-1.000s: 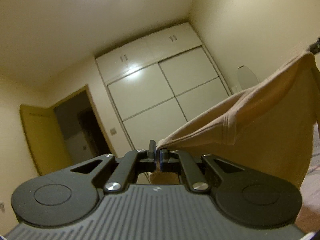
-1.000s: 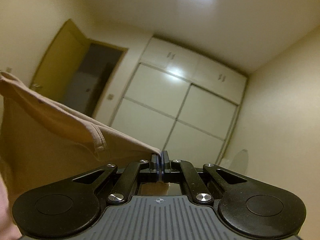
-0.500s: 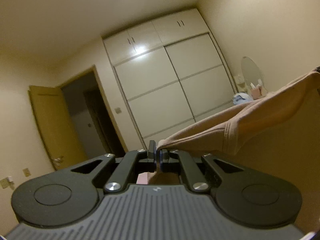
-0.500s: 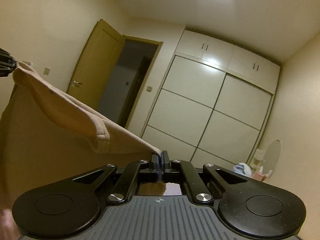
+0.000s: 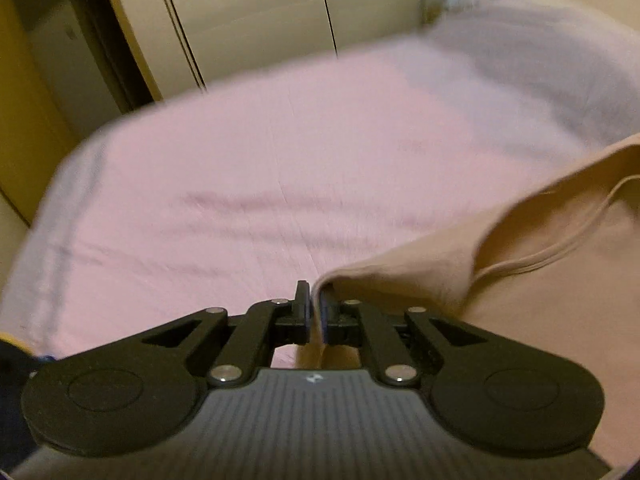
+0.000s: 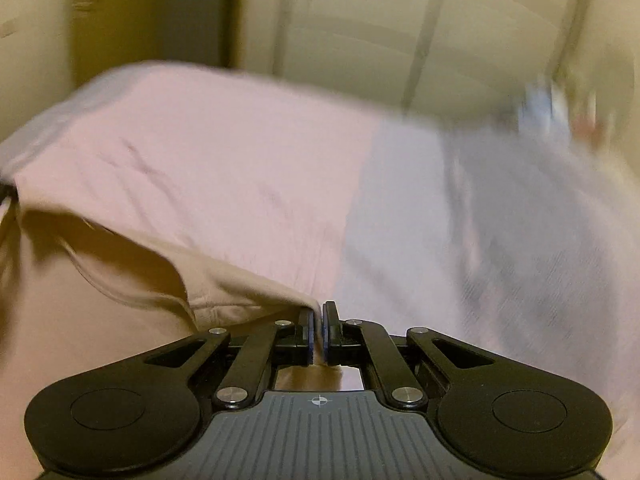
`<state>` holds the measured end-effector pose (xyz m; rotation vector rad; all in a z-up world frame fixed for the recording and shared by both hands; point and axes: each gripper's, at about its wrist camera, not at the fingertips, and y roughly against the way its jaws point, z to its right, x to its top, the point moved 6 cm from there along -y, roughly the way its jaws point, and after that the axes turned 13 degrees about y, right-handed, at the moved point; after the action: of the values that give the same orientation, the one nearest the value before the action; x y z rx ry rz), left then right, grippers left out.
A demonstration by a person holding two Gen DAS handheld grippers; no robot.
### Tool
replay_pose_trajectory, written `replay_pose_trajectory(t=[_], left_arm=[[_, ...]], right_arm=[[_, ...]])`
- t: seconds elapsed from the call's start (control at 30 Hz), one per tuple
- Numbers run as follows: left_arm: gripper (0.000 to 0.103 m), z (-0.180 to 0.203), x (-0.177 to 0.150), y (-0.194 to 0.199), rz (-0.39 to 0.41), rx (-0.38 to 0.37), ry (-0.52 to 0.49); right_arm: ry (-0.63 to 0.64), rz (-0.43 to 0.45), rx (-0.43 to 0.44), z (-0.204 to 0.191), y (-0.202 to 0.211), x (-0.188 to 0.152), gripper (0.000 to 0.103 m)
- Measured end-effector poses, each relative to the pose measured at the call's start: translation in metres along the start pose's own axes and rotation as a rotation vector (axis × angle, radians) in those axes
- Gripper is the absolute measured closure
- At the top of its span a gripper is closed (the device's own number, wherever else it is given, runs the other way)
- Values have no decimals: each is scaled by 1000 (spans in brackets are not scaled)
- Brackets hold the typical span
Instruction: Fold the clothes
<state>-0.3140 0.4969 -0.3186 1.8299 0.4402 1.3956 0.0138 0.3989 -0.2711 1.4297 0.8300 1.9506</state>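
A tan T-shirt is stretched between my two grippers over a bed with a pink sheet. My left gripper is shut on one top corner of the shirt, which runs off to the right, its collar seam showing. My right gripper is shut on the other corner of the shirt, which spreads to the left over the pink sheet. Both views are motion-blurred.
A pale grey-lilac cover lies on the right part of the bed and shows in the right wrist view. White wardrobe doors and a dark doorway stand beyond the bed. Blurred items sit at the far right.
Both grippers have tilted sharply down, from facing the ceiling and wardrobe to facing the bed. The shirt has come down with them, still held at both corners.
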Motion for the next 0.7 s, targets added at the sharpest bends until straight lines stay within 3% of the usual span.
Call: replay_pose_trajectory(t=[0.07, 0.17, 0.27, 0.43, 0.57, 0.7], left_arm=[[93, -5, -17, -29, -41, 38, -11], [87, -18, -23, -46, -63, 4, 11], [87, -39, -40, -34, -85, -41, 84], [86, -46, -105, 25, -157, -131, 229], [85, -51, -166, 71, -241, -100, 287], [85, -49, -205, 112, -260, -71, 397]], right_arm=[[-82, -72, -4, -1, -36, -21, 86], [-211, -100, -5, 6, -50, -52, 61], [-371, -104, 0, 25, -13, -96, 61], [-570, -139, -4, 23, 85, -192, 61], [-551, -288, 68, -10, 141, -259, 61], [-481, -397, 210, -53, 154, -306, 60]])
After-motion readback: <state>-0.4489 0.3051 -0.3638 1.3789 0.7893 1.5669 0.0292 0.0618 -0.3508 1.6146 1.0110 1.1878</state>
